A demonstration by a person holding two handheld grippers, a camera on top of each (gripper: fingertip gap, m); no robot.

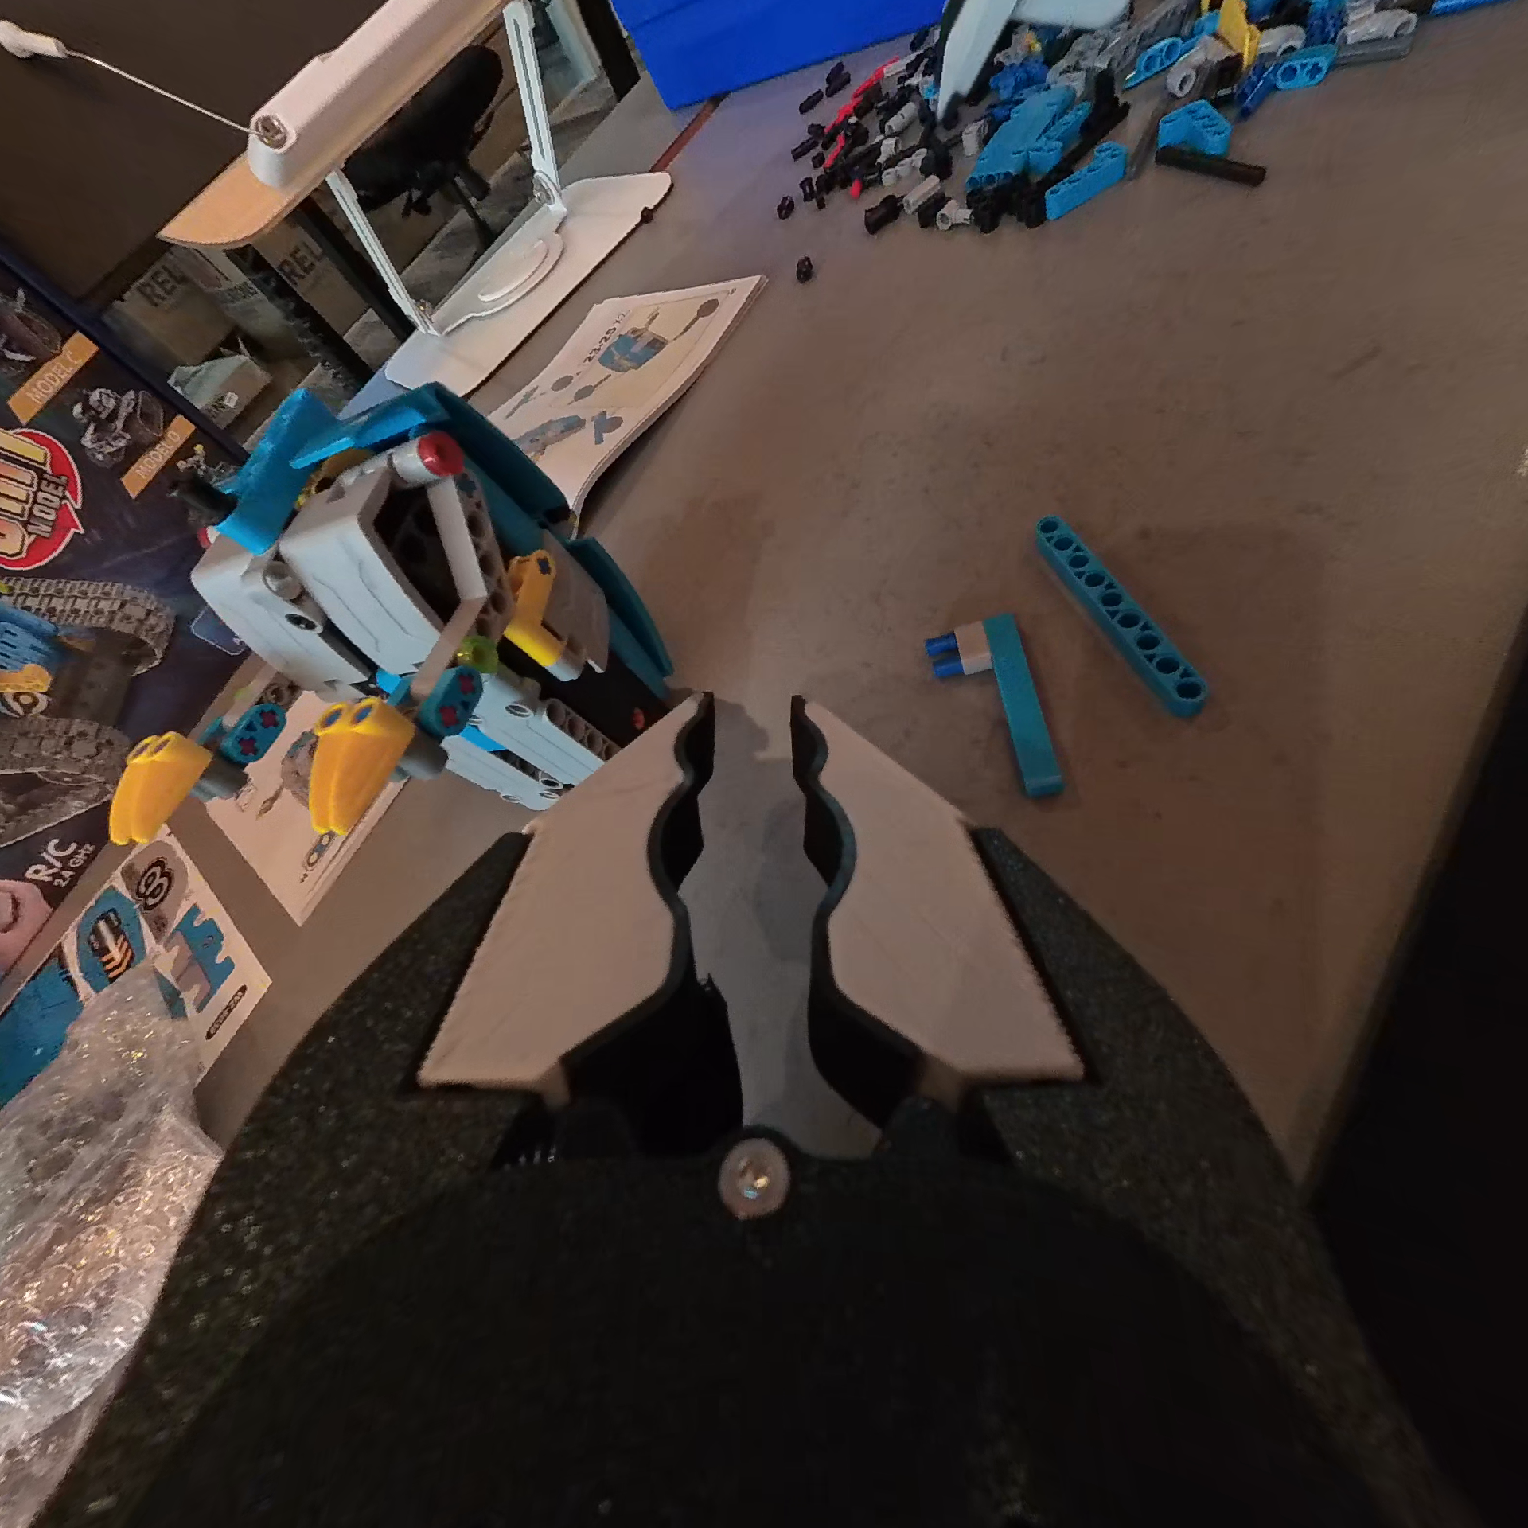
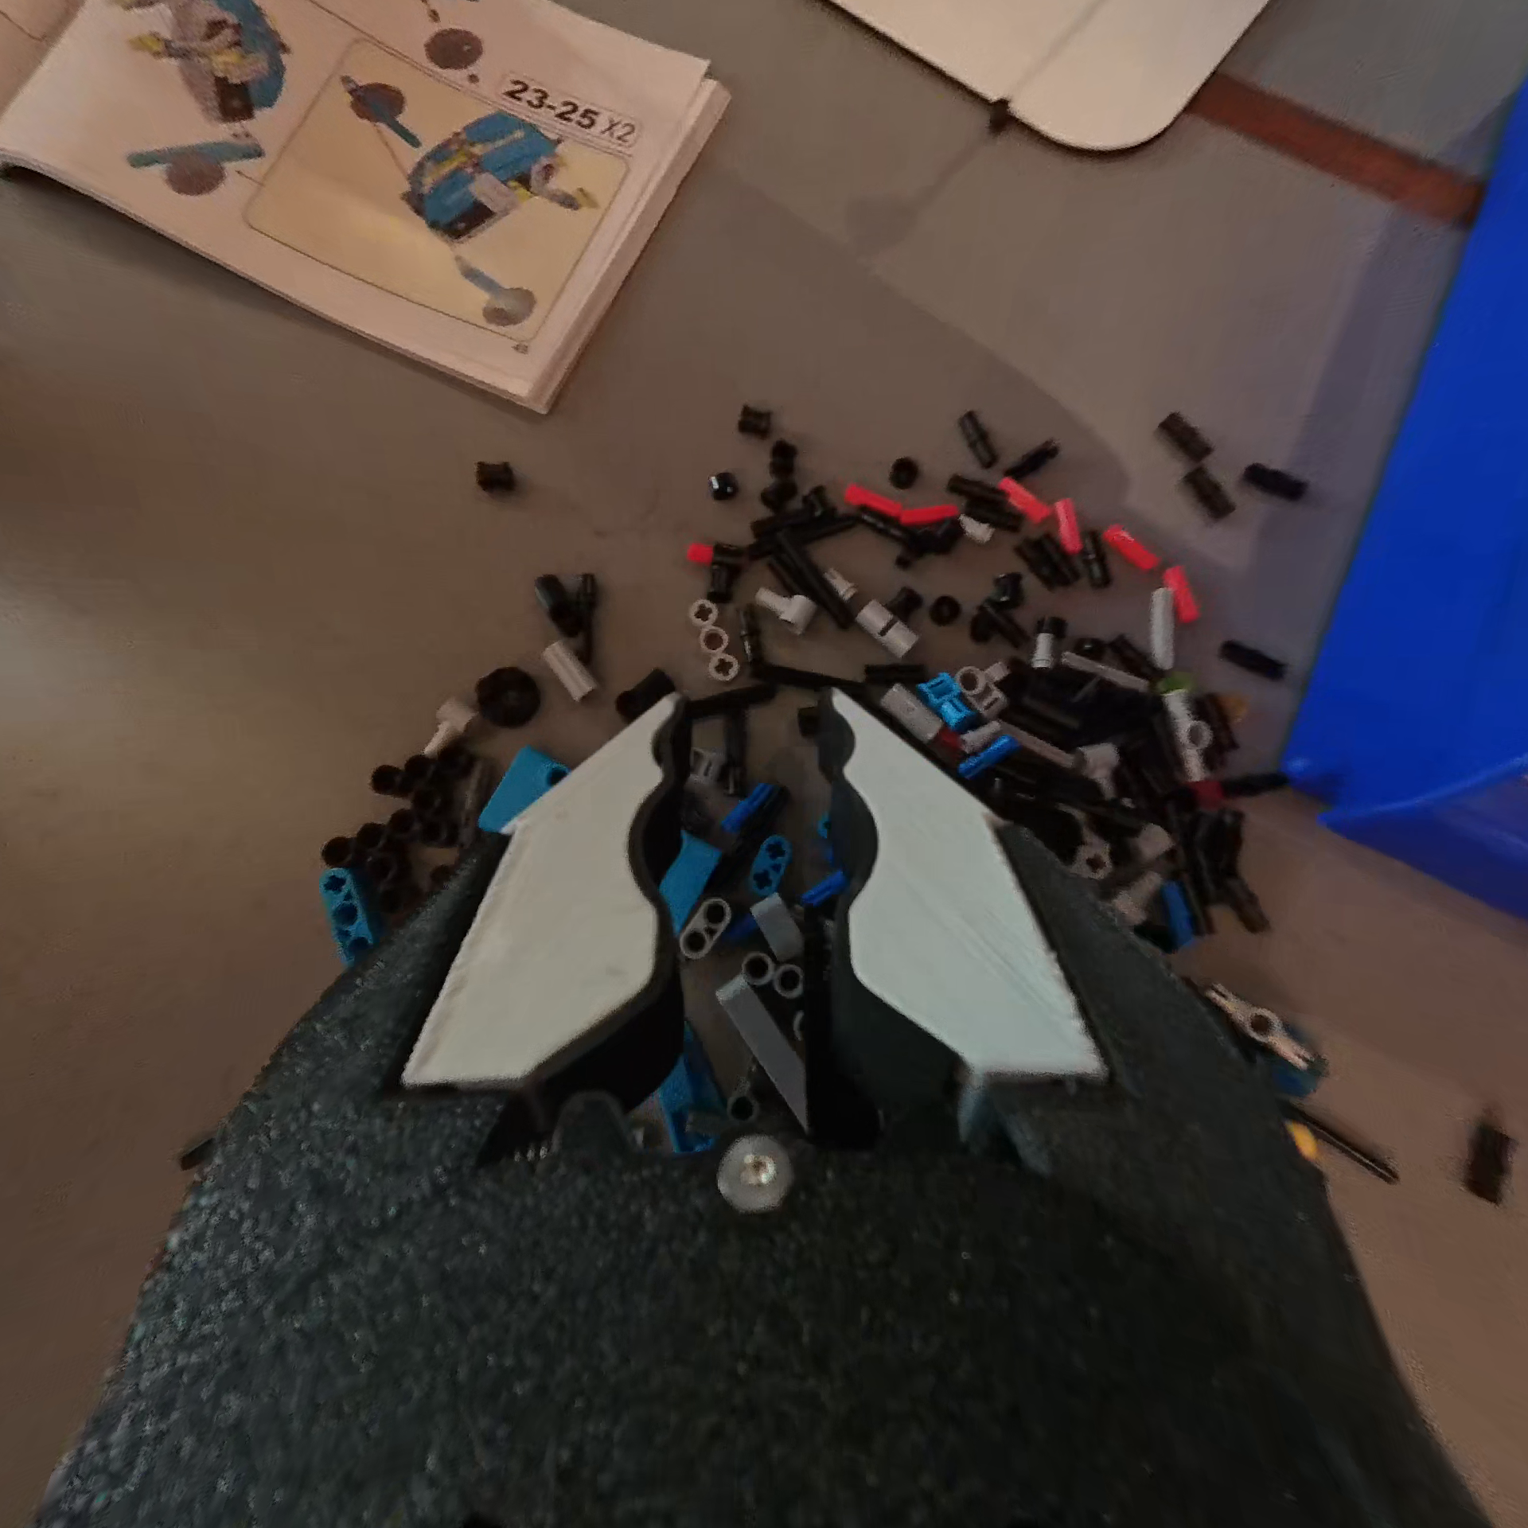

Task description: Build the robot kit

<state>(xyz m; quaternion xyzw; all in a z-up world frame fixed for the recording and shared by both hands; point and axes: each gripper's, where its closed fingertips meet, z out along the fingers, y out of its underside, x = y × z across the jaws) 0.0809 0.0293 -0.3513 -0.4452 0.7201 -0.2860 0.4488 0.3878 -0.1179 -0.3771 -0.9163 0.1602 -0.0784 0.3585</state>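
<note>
**Counter inventory: both claws empty, parts sorted by nearness**

1. Left claw (image 1: 751,715). Your fingers stand a little apart with nothing between them; bare brown counter (image 1: 1075,397) shows through the gap. It hovers over the counter, touching nothing.

2. Part-built toy vehicle of teal, white and grey plastic bricks with yellow curved pieces (image 1: 430,612). It sits just beside your left claw, on its left, near the counter's left edge. It is the nearest thing to this claw; one corner of it is hidden behind the left finger.

3. Long teal plastic beam with a row of round holes (image 1: 1120,616). It lies flat to the right of your left claw, well apart from it, its long axis slanting away and leftward.

4. Shorter teal plastic beam joined to a grey block with two blue pins (image 1: 1005,699). It lies between the long beam and the claw, apart from both.

5. Open paper instruction booklet (image 2: 397,190), beyond the vehicle, towards the counter's far side.

6. Right claw (image 2: 754,703). Fingers apart, gripping nothing. It hangs directly over the loose heap of small black, red, grey and blue plastic pins and connectors (image 2: 951,579); several pieces show between the fingers, but whether the tips touch any you cannot tell.

7. Blue plastic bin (image 2: 1439,529), just right of the heap.
</note>
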